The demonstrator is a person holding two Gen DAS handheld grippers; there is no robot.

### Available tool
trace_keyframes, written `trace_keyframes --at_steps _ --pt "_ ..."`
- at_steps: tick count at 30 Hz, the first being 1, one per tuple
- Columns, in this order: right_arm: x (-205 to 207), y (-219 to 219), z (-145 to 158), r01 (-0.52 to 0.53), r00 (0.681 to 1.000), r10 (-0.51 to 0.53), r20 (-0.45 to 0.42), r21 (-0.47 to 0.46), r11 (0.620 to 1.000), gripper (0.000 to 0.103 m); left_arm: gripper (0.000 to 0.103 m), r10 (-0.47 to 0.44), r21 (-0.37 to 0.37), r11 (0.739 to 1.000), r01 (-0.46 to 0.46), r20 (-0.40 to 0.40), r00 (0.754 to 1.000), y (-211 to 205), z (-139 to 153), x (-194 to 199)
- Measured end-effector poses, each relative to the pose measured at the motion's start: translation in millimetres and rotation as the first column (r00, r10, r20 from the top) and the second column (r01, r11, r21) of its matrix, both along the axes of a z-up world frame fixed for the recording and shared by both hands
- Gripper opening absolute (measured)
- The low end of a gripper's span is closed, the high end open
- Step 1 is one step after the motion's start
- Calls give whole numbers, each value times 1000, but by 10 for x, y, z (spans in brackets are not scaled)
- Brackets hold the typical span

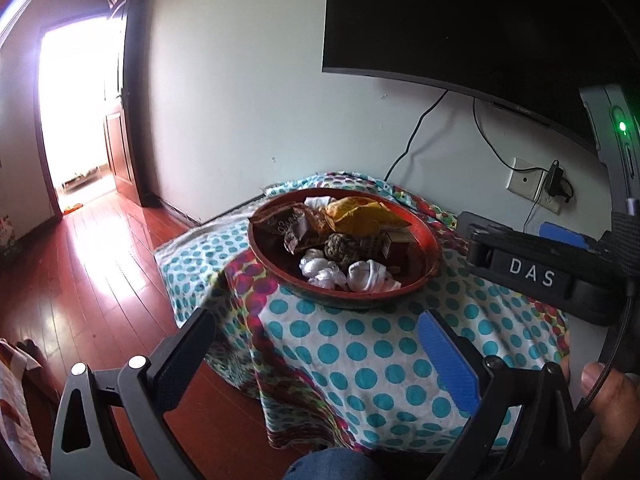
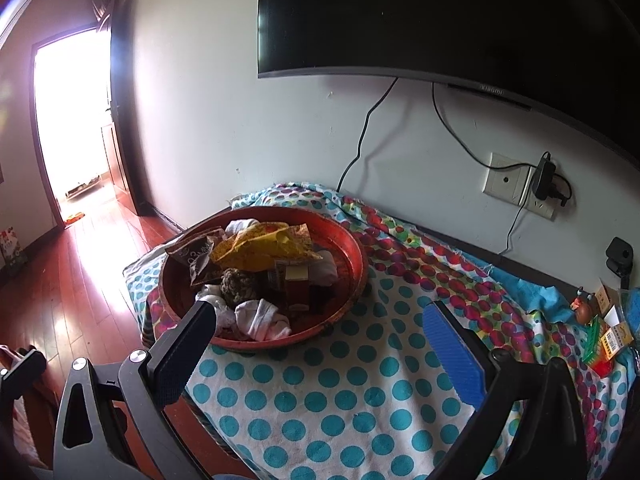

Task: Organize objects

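Observation:
A round red tray [image 1: 428, 240] [image 2: 352, 248] sits on a table covered by a dotted cloth [image 1: 360, 364] [image 2: 340, 400]. Piled in it are white balled socks [image 1: 370, 276] [image 2: 264, 320], a yellow wrapper [image 1: 360, 212] [image 2: 260, 246], a brown snack packet [image 1: 280, 222] [image 2: 196, 258], a knotted rope ball [image 1: 338, 246] [image 2: 236, 282] and small boxes [image 2: 296, 280]. My left gripper [image 1: 316, 332] hovers open in front of the tray, holding nothing. My right gripper [image 2: 320, 324] is open too, its left finger [image 2: 188, 344] overlapping the tray's near rim.
A dark wall TV [image 2: 440, 16] hangs above the table, with cables down to a socket [image 2: 520, 188]. Small boxes and a figurine [image 2: 600, 320] lie at the table's right end. Red wood floor [image 1: 80, 260] runs left toward a bright doorway [image 1: 76, 108]. A person's hand [image 1: 608, 396] holds the right gripper.

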State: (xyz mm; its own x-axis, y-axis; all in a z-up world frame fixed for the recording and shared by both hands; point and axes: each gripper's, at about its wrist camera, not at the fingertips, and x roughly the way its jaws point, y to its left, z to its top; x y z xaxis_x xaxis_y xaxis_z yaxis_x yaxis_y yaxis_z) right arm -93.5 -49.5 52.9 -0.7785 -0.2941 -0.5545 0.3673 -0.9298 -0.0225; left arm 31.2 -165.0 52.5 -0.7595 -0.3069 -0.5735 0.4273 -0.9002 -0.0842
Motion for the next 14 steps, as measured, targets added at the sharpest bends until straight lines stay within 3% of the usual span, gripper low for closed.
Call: trace_keyframes --at_steps 4,8,14 --pt "-14 -10 -58 3 1000 -3 8 7 1000 103 103 30 -11 999 -30 33 999 -21 -67 -34" --pt "-23 -13 -93 5 1000 -6 15 11 1000 103 103 10 6 1000 -10 -12 1000 -16 -76 15" --pt "-8 -34 -67 -1 1000 1 6 14 1000 103 103 -9 25 1000 9 -18 1000 -21 -58 3"
